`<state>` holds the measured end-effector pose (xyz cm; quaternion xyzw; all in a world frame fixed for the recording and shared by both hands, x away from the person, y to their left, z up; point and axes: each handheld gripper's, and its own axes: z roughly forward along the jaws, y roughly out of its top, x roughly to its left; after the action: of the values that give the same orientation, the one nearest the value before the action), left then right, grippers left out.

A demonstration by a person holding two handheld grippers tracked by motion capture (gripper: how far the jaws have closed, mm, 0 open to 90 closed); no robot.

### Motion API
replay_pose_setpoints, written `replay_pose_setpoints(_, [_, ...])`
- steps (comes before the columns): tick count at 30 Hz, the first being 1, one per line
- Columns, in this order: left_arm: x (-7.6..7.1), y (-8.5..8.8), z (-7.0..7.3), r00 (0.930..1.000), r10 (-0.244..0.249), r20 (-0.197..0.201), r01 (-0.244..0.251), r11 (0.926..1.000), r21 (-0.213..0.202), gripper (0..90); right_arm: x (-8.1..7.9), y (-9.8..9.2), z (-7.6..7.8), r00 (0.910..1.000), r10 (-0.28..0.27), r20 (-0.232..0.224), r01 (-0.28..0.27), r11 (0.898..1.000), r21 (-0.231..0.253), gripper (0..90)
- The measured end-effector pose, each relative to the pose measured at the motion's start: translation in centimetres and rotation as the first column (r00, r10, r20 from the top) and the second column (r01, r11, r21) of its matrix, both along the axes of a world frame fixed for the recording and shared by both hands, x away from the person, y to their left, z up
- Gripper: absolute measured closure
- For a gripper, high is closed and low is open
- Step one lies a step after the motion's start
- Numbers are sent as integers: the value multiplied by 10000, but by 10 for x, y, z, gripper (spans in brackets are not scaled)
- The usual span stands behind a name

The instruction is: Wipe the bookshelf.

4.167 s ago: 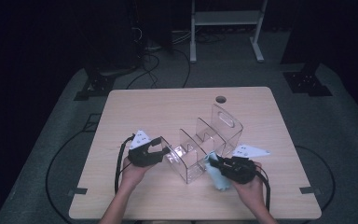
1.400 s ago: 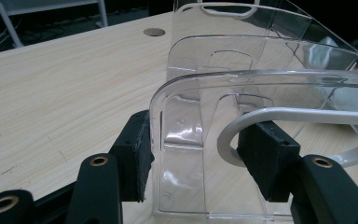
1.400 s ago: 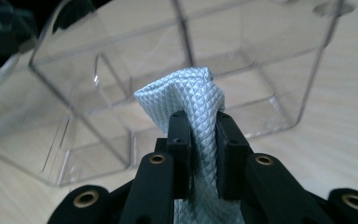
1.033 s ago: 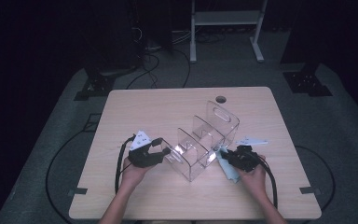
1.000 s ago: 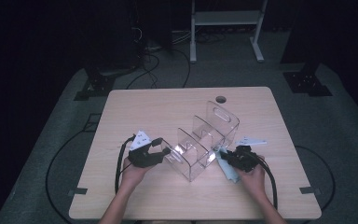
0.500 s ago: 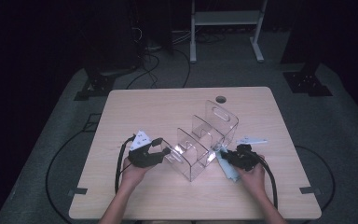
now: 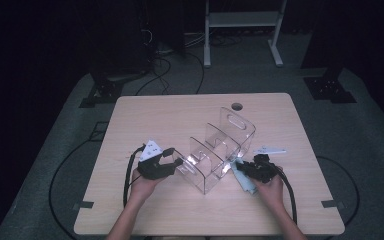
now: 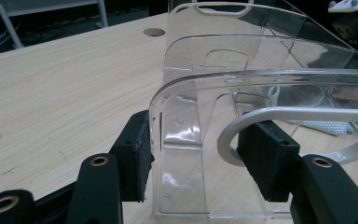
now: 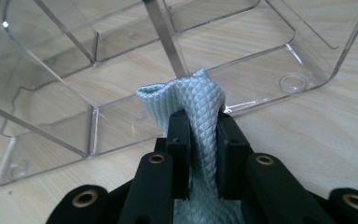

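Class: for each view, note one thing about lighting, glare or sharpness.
High view: dark surroundings, lit table, bright glints on the clear organiser. Left gripper view: reflections streak the organiser wall; near pads slightly soft. Right gripper view: even light, cloth weave crisp.

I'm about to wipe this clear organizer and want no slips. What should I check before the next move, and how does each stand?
1. Left gripper clamped on the organizer end wall: ok.
2. Right gripper shut on the cloth: ok.
3. Cloth touching the organizer's side wall: ok, its fold meets the wall.
4. Organizer flat on the table: ok.
5. Enough free cloth beyond the jaws to wipe: cannot tell.
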<state>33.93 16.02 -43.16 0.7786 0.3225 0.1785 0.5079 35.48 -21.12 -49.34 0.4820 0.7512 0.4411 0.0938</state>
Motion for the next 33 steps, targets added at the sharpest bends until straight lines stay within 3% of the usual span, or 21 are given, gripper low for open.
replay_pose_setpoints(3, [0,0,0,10000,-5,-4,5,10000,-12,459,-4,-4,16,9979,-46,650,23,9994,353,777])
replay_pose_setpoints(5, [0,0,0,10000,13,3,-13,10000,-4,459,-5,-4,20,9972,-21,749,-4,9994,338,777])
replay_pose_setpoints(7, [0,-1,0,10000,22,1,-22,10000,18,459,-4,-2,14,9984,-6,563,-15,9994,358,777])
replay_pose_setpoints(10, [0,0,0,10000,0,3,0,10000,34,459,-1,3,0,9999,67,131,-66,9999,-111,776])
replay_pose_setpoints(12, [0,0,0,10000,-23,6,23,10000,31,459,0,2,-2,10000,35,-57,-34,9999,114,776])
replay_pose_setpoints(17, [0,-1,0,10000,-13,-13,13,10000,16,459,-3,-3,17,9985,85,538,-111,9988,478,776])
replay_pose_setpoints(28, [1,5,3,9996,-210,-169,212,9997,111,460,1,5,4,9997,257,-44,-255,9989,389,783])
replay_pose_setpoints(33, [5,17,3,9984,-462,-325,463,9989,42,459,-2,16,1,9969,752,-215,-742,9964,420,787])
